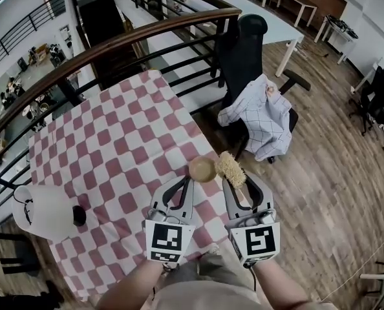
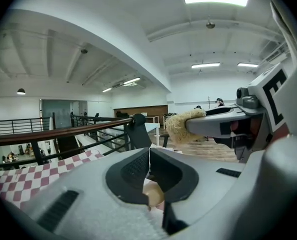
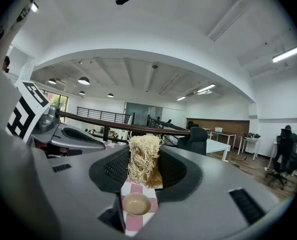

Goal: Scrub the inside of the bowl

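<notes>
A small tan bowl (image 1: 202,168) sits upright on the pink-checked tablecloth (image 1: 114,141) close to the table's near right edge. In the right gripper view the bowl (image 3: 137,204) shows below the jaws, on the cloth. My right gripper (image 1: 242,185) is shut on a scrub brush whose pale bristle head (image 1: 231,168) hangs just right of the bowl, above it. The bristles (image 3: 144,156) stick out between the jaws of that gripper (image 3: 143,176). My left gripper (image 1: 182,185) is held just short of the bowl, raised, jaws closed together (image 2: 149,156) on nothing. The bowl (image 2: 153,194) peeks from under them.
A white rounded object (image 1: 46,210) with a black knob lies at the table's left edge. A curved brown-and-black railing (image 1: 114,44) runs behind the table. A black office chair draped with a white checked cloth (image 1: 260,115) stands on the wooden floor to the right.
</notes>
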Demonstrator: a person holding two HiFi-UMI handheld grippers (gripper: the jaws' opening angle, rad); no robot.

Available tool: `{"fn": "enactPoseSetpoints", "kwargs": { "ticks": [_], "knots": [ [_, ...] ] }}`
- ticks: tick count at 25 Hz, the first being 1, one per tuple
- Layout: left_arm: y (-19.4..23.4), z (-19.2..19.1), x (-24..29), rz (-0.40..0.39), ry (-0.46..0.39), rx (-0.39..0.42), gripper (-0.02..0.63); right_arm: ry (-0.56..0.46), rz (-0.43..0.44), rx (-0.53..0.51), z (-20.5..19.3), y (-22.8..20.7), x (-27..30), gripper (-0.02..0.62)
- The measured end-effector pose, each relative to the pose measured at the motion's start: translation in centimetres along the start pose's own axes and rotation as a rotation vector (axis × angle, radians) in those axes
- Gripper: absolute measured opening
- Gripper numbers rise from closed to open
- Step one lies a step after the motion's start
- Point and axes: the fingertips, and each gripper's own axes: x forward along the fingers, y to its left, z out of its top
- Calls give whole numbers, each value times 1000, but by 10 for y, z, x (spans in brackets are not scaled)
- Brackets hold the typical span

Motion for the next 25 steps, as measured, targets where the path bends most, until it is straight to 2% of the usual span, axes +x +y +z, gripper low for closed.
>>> {"fn": "enactPoseSetpoints", "kwargs": {
  "ticks": [3, 12, 15, 19, 25],
  "knots": [
    [7, -17, 23, -3, 47, -11, 15, 6, 2, 11, -13, -10, 18, 149],
    [13, -78, 76, -89, 189, -46, 18, 89, 31, 19, -75, -16, 68, 149],
    [15, -100, 87, -115, 238, -61, 68, 114, 36, 38, -98, -17, 80, 149],
    [17, -134, 102, -123, 312, -88, 91, 155, 50, 58, -129, -16, 92, 149],
    [16, -181, 121, -115, 410, -86, 97, 188, 80, 83, -166, -10, 111, 149]
  ]
}}
